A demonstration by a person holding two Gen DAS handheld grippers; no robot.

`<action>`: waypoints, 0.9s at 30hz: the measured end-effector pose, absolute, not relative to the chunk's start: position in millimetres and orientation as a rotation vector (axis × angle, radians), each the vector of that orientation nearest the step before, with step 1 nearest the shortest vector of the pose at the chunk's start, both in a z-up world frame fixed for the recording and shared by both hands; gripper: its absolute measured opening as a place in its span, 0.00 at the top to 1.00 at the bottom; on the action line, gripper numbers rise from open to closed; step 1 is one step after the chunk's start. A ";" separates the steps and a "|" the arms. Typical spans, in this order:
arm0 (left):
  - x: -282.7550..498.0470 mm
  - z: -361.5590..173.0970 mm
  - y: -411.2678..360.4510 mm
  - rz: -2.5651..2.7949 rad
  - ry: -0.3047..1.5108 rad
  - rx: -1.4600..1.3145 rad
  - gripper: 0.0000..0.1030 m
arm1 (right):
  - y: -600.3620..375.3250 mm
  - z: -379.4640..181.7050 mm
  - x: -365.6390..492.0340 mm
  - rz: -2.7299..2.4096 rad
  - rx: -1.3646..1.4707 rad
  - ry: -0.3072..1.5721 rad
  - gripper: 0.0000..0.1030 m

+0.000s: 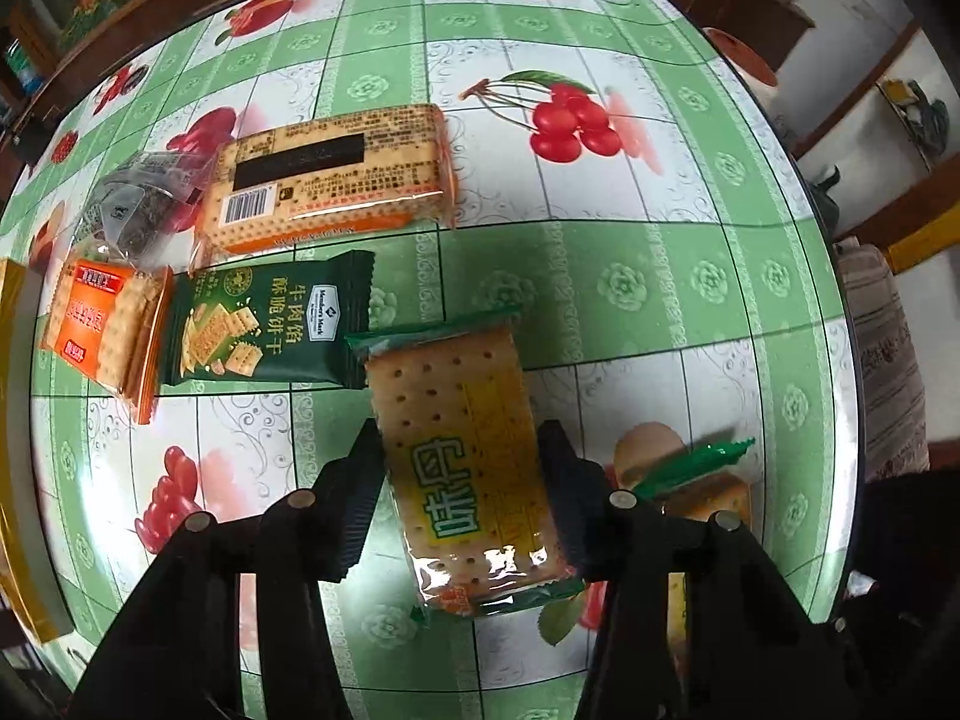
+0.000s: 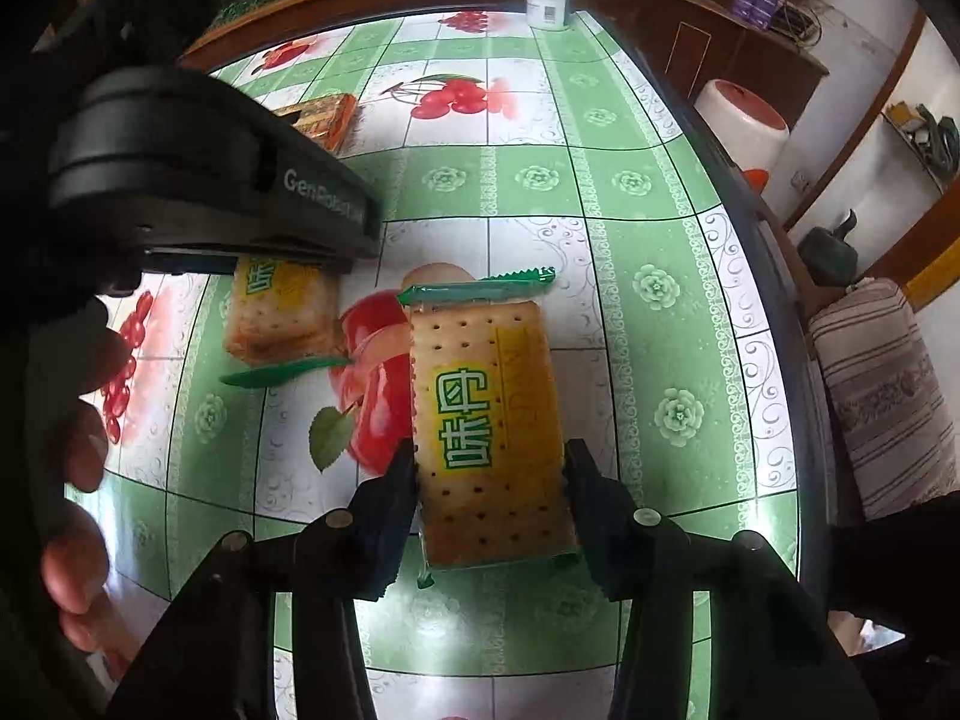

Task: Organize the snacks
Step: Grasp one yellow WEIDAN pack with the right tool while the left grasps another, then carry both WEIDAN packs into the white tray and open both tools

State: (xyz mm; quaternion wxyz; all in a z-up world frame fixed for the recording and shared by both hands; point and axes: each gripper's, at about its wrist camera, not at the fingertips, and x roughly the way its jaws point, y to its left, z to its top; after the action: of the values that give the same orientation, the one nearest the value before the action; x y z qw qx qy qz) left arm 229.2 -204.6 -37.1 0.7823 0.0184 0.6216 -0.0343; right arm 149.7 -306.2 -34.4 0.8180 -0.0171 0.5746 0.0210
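Each claw is closed across the long edges of a light, brittle, slippery-wrapped cracker pack on the tablecloth (image 1: 690, 276): left gripper (image 1: 462, 480) on the left pack (image 1: 468, 468), right gripper (image 2: 489, 480) on the right pack (image 2: 489, 426), so squeeze gently.

Left gripper (image 2: 288, 264) hides cracker pack (image 2: 279, 318)

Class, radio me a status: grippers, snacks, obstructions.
Left gripper and right gripper each shut on a yellow cracker pack. Four packs grouped left. Nothing obstructing.
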 end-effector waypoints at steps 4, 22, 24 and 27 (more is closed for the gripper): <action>213.6 -36.2 -201.7 -0.086 1.329 0.045 0.53 | -306.6 -32.5 142.8 0.061 -0.035 1.228 0.53; 89.6 -36.2 -110.1 -0.134 1.256 0.152 0.54 | -291.6 -28.0 77.7 0.199 -0.007 1.252 0.53; 77.7 -34.2 -98.3 -0.142 1.255 0.150 0.54 | -283.0 -27.0 70.2 0.212 -0.004 1.257 0.53; 67.3 -32.5 -85.8 -0.147 1.254 0.140 0.54 | -272.1 -27.8 63.7 0.232 -0.007 1.267 0.53</action>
State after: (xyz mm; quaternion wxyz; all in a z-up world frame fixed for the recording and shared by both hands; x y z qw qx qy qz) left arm 67.3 -85.8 -32.5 0.8050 0.0654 0.5856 -0.0689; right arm 63.7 -272.1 -27.8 0.7995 -0.0033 0.5908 0.1083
